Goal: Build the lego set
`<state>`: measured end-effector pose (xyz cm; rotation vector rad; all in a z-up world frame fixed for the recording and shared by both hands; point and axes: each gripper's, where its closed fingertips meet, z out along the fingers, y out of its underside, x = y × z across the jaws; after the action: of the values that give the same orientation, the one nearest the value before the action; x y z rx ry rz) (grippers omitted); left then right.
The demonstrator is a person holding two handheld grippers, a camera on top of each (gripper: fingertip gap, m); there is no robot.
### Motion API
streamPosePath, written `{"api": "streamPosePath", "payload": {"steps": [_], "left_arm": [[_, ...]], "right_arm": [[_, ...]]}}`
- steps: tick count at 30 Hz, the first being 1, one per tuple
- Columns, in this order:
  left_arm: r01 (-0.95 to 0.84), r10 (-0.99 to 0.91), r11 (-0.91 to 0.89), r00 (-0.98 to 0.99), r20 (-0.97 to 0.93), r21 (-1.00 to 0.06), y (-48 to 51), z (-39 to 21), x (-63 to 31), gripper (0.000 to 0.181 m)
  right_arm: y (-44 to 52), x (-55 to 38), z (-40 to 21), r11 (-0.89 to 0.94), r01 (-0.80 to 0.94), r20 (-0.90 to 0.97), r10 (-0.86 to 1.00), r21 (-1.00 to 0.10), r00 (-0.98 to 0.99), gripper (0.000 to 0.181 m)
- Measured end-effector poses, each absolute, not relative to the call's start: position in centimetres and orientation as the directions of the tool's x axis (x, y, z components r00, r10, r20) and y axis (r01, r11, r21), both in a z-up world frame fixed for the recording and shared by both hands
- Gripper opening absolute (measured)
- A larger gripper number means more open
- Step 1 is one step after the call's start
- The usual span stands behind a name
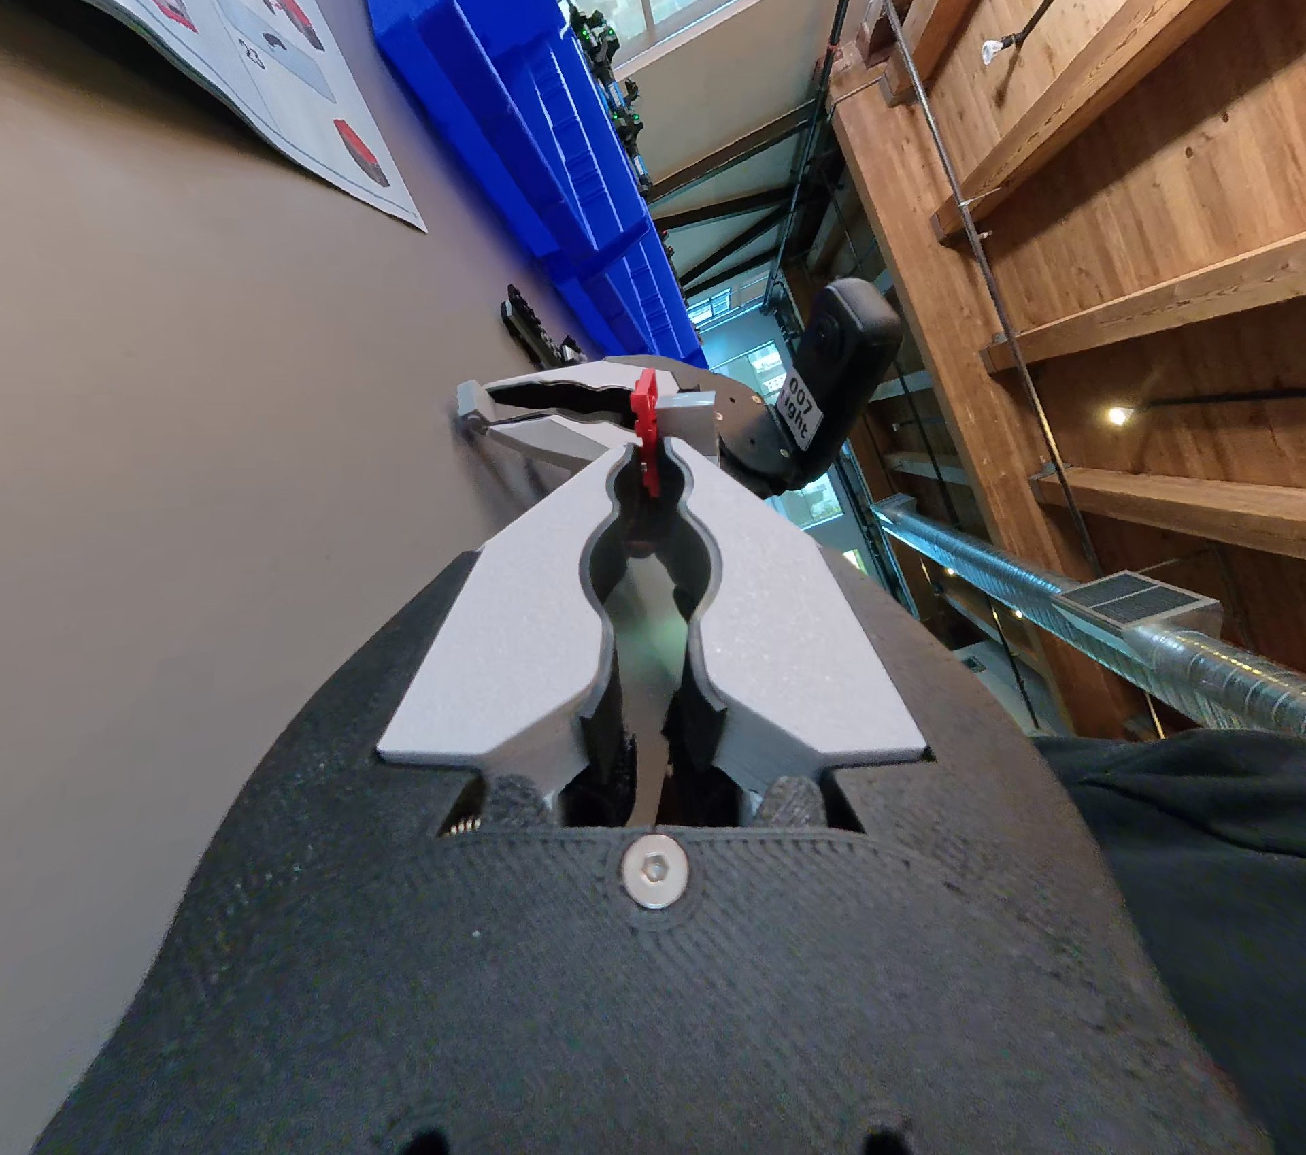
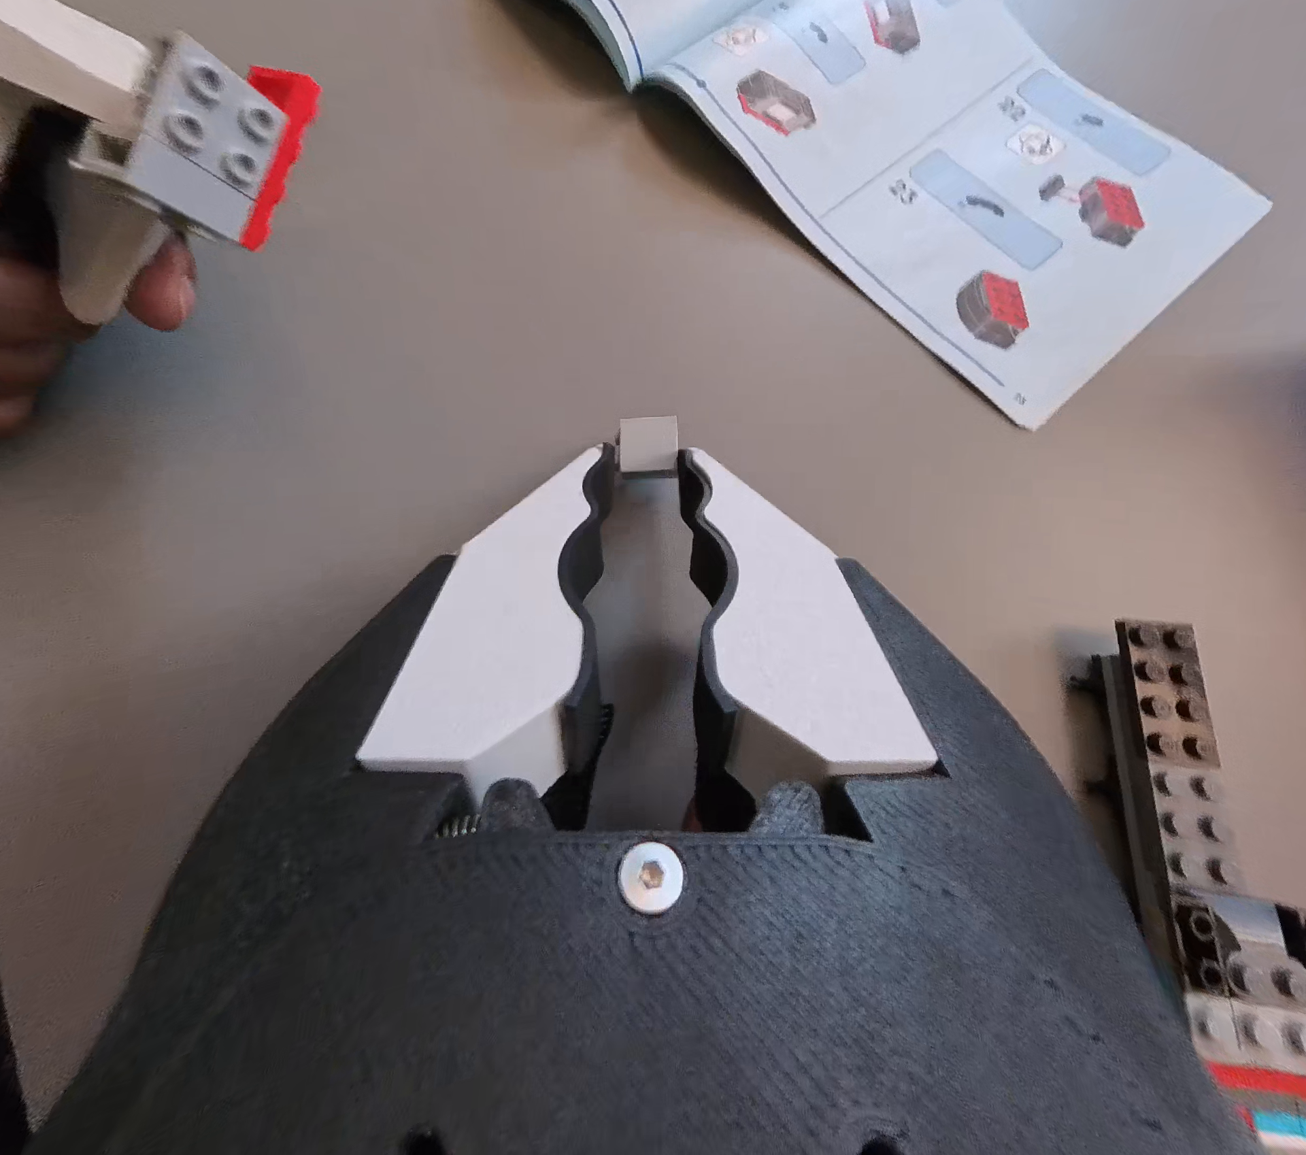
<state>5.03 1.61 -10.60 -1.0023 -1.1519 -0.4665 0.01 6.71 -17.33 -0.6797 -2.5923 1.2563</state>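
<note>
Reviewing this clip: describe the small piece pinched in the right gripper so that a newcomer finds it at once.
On the brown table, below the open instruction booklet, the right gripper points forward. At its very tips sits a small grey cube-shaped brick. Unlike the grey-and-red assembly held at far left, it is plain grey and shows no studs.

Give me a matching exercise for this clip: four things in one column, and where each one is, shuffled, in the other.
Things:
1. red-and-grey brick assembly
2. small grey brick
3. instruction booklet
4. long studded build

Places:
A. lying open on the table, ahead of the right hand-held gripper
B. pinched at the tips of the right hand-held gripper
C. flat on the table at the right edge of the right wrist view
D. held up by the left hand-held gripper

Pairs: 1-D, 2-B, 3-A, 4-C
</note>
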Motion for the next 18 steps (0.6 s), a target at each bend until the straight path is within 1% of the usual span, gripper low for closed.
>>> {"api": "streamPosePath", "payload": {"steps": [3, 5, 7, 10, 12, 13, 16, 18], "left_arm": [[0.748, 0.166, 0.527, 0.375, 0.912, -0.404, 1.2, -10.5, 4.9, 0.005], [0.741, 0.171, 0.537, 0.371, 0.913, -0.402, 0.8, -10.5, 4.7, 0.005], [0.733, 0.174, 0.551, 0.367, 0.914, -0.399, 0.3, -10.5, 4.5, 0.005], [0.718, 0.178, 0.577, 0.354, 0.918, -0.389, -0.5, -10.5, 4.2, 0.005], [0.707, 0.177, 0.598, 0.342, 0.923, -0.377, -1.2, -10.5, 4.0, 0.005], [0.703, 0.175, 0.607, 0.337, 0.925, -0.370, -1.4, -10.6, 3.8, 0.005], [0.694, 0.164, 0.630, 0.322, 0.932, -0.350, -2.0, -10.6, 3.6, 0.005], [0.689, 0.154, 0.643, 0.311, 0.938, -0.334, -2.3, -10.6, 3.5, 0.005]], "right_arm": [[4.9, -0.3, -15.3, 0.447, 0.250, -0.031, 0.442, -0.859, -0.896, 0.017], [3.5, -0.8, -13.7, 0.385, 0.176, 0.005, 0.425, -0.906, -0.905, 0.017], [1.8, -1.4, -12.3, 0.338, 0.078, 0.070, 0.405, -0.938, -0.911, 0.017], [-0.4, -2.2, -9.7, 0.243, -0.146, 0.240, 0.418, -0.959, -0.876, 0.017], [-1.4, -2.2, -9.0, 0.224, -0.265, 0.339, 0.426, -0.938, -0.839, 0.017], [-1.8, -2.1, -9.2, 0.254, -0.307, 0.390, 0.418, -0.917, -0.820, 0.017], [-2.4, -1.9, -11.4, 0.409, -0.399, 0.546, 0.359, -0.821, -0.757, 0.017], [-2.6, -1.8, -12.9, 0.499, -0.427, 0.613, 0.303, -0.754, -0.730, 0.017]]}}
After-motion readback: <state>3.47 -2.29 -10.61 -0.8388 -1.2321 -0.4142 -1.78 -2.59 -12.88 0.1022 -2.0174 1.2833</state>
